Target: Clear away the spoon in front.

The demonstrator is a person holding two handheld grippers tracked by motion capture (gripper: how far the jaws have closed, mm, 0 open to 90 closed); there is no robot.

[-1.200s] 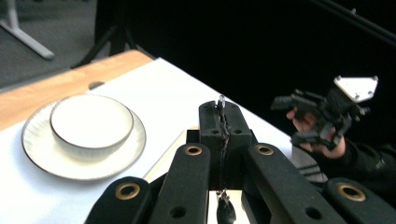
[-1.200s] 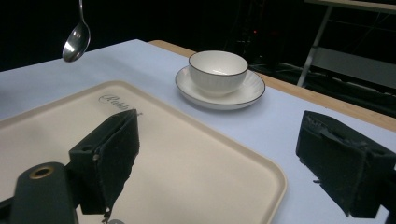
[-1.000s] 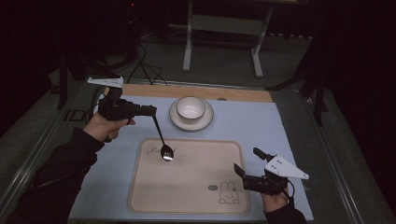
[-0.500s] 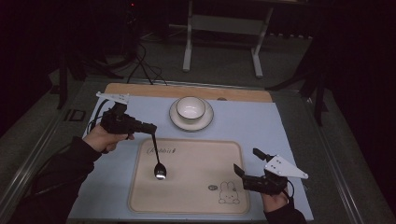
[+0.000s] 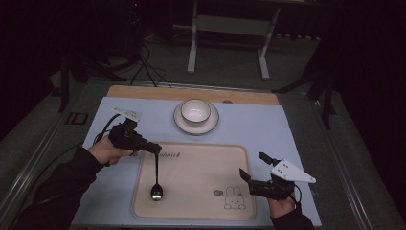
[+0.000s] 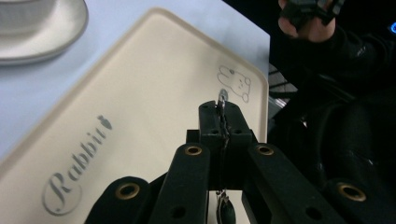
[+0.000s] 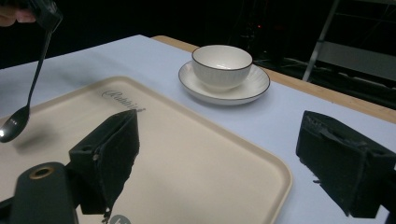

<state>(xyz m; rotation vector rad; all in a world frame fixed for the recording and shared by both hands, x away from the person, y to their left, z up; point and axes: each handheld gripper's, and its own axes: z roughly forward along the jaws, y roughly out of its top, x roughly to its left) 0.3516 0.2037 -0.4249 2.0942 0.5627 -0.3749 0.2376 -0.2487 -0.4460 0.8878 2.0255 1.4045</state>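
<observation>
A dark metal spoon (image 5: 156, 178) hangs bowl-down from my left gripper (image 5: 154, 148), which is shut on the top of its handle over the tray's left part. In the left gripper view the jaws pinch the thin handle (image 6: 222, 99). From the right gripper view, the spoon (image 7: 29, 94) has its bowl just above the cream tray (image 7: 196, 154), with a shadow under it. My right gripper (image 5: 253, 165) rests at the tray's near right corner, open with nothing between its jaws (image 7: 229, 158).
A white bowl (image 5: 195, 110) sits on a saucer (image 5: 211, 125) beyond the tray (image 5: 201, 177), on a pale blue mat (image 5: 268, 129). The tray has "Rabbit" lettering (image 6: 70, 172) and a rabbit drawing (image 5: 233, 197). A wooden table edge (image 5: 143, 92) runs behind.
My left gripper has come down and nearer to the person with the spoon, so the spoon's bowl now hangs low over the tray's near left. The right gripper has stayed put.
</observation>
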